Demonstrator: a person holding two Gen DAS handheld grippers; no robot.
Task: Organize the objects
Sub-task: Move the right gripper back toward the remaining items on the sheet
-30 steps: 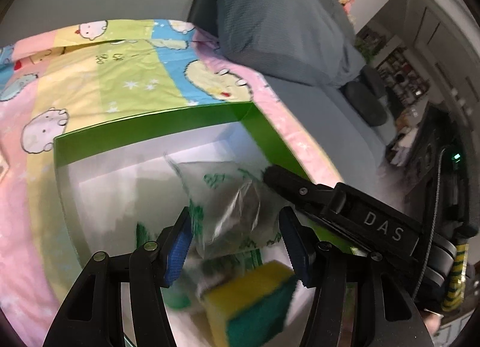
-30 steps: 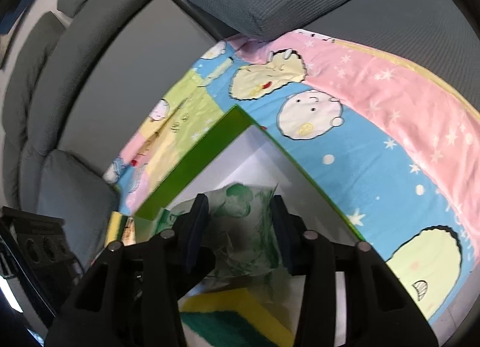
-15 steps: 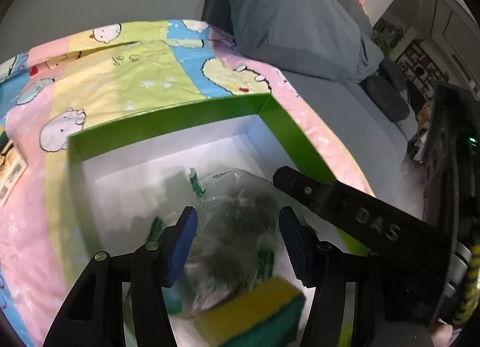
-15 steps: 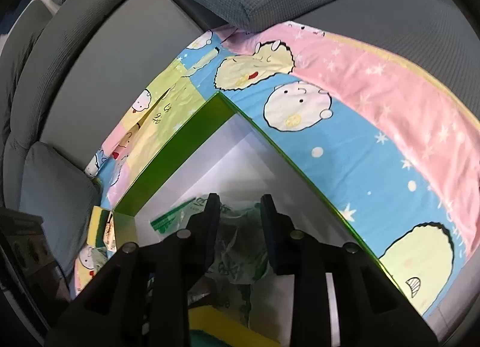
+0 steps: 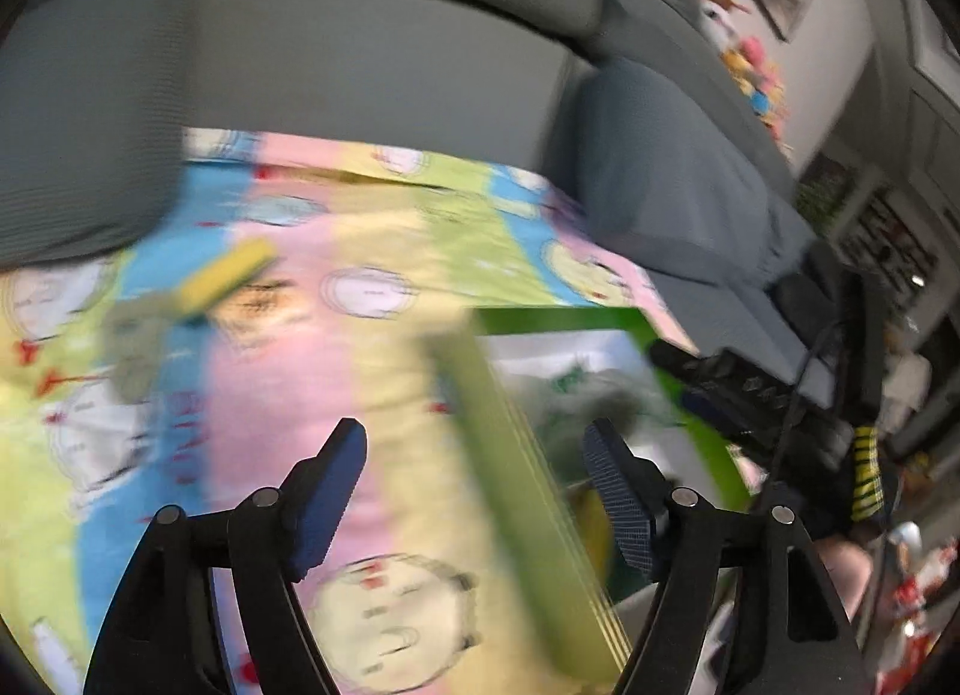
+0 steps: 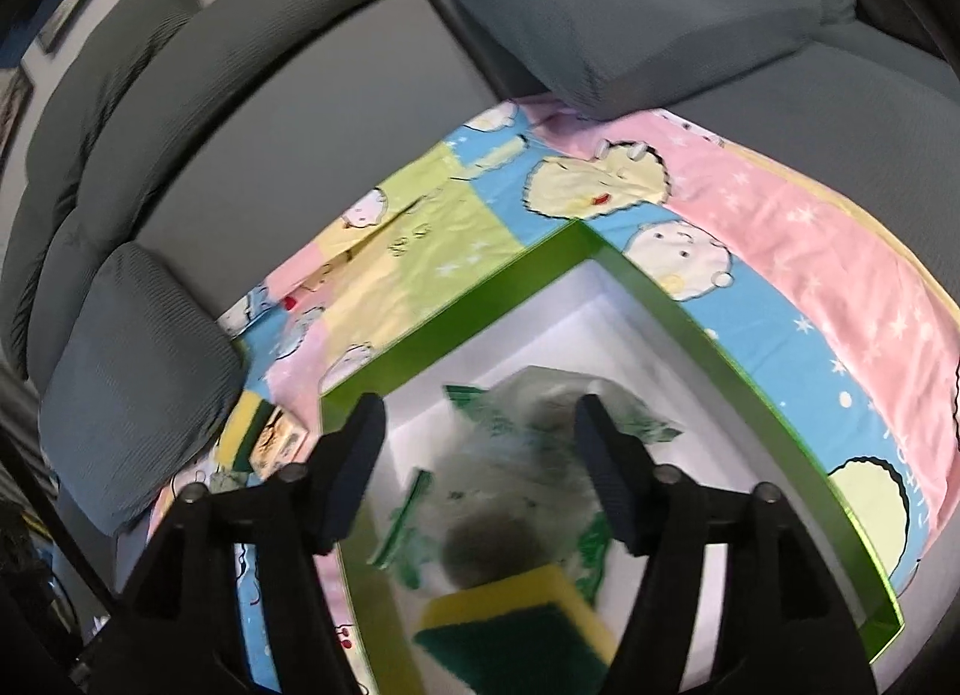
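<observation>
Both tongs, left tongs point(image 5: 474, 449) and right tongs point(image 6: 480, 437), are gaping empty; the plastic bag point(image 6: 528, 455) beneath the right tongs risks snagging while leaving the green box point(image 6: 708, 335).

Soft, even indoor light is seen in both views, with no hard shadows or glare. Heavy motion blur is shown in the left wrist view, where the patterned blanket point(image 5: 336, 299) and green box point(image 5: 510, 455) are smeared. Straight lines are bowed by fisheye distortion, and corners are vignetted black.
</observation>
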